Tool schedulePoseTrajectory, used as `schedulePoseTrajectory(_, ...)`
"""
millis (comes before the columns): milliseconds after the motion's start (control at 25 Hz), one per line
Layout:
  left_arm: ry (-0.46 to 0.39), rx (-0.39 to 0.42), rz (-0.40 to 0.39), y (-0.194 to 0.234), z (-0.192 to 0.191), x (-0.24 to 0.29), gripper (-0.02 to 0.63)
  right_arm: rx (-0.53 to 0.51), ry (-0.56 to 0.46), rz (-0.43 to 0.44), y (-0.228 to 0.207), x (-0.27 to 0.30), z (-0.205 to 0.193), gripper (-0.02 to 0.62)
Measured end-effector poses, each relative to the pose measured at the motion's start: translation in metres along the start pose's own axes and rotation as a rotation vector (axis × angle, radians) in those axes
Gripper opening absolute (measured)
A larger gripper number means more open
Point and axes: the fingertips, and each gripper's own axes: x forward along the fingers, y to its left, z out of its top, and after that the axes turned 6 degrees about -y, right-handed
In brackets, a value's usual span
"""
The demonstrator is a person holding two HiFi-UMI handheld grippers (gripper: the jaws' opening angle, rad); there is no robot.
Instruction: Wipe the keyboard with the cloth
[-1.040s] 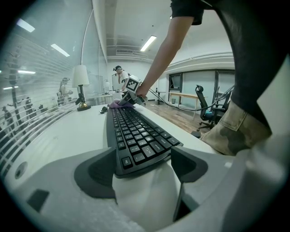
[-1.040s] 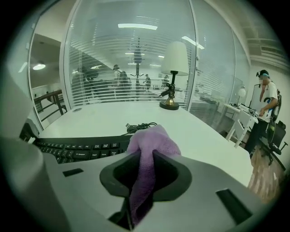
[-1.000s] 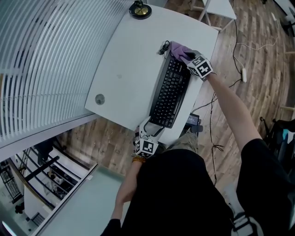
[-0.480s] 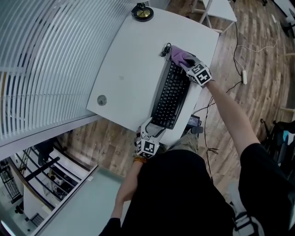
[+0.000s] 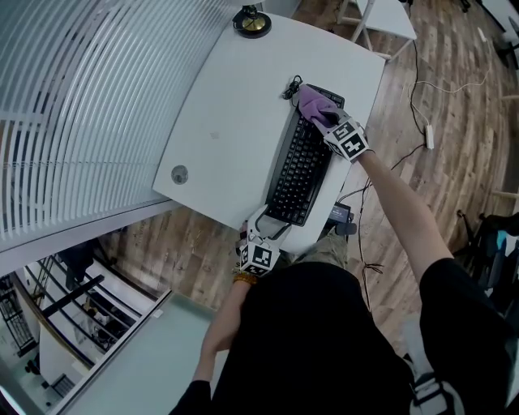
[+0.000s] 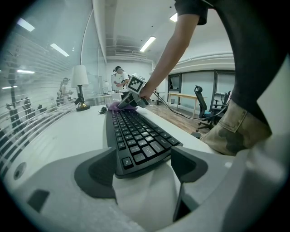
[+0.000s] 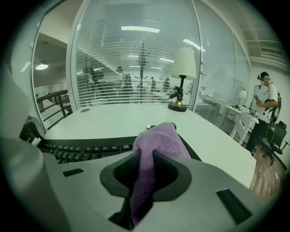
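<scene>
Left gripper [image 5: 268,224] at the near edge, fingers clamping the black keyboard's [image 5: 302,168] near end, keyboard lying along the white surface [image 5: 231,105], right gripper [image 5: 327,119] fingers pinching the purple cloth [image 5: 311,99], pressing it on the keyboard's far end, lamp [image 5: 249,20] standing beyond.

The keyboard [image 5: 302,166] is black and full-size, with its keys facing up. It lies flat on the white table [image 5: 235,105], running lengthwise near the table's right edge. Its near short end sits between the jaws of the left gripper [image 5: 268,223], which close on its 2 sides. The cloth [image 5: 313,103] is purple and fluffy. It is bunched into 1 wad resting on the keyboard's far end, pinched in the right gripper [image 5: 326,119].
</scene>
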Motion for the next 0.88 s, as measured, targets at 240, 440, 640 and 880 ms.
schedulePoseTrajectory(240, 0.004, 0.007, 0.0, -0.002, -0.001, 0.0, 0.37, -0.01, -0.013, 0.037, 0.025, -0.006, 0.0, 0.055)
schedulePoseTrajectory(440, -0.01, -0.006, 0.009, 0.0, 0.004, 0.0, 0.37, 0.0, -0.021, 0.034, 0.035, -0.01, 0.0, 0.056)
schedulePoseTrajectory(640, -0.011, -0.008, 0.012, 0.0, 0.001, 0.0, 0.371, -0.013, -0.015, 0.059, 0.05, -0.012, -0.001, 0.057)
schedulePoseTrajectory(880, -0.013, -0.004, 0.015, 0.0, 0.002, 0.0, 0.371, -0.013, -0.025, 0.029, 0.072, -0.018, -0.004, 0.057)
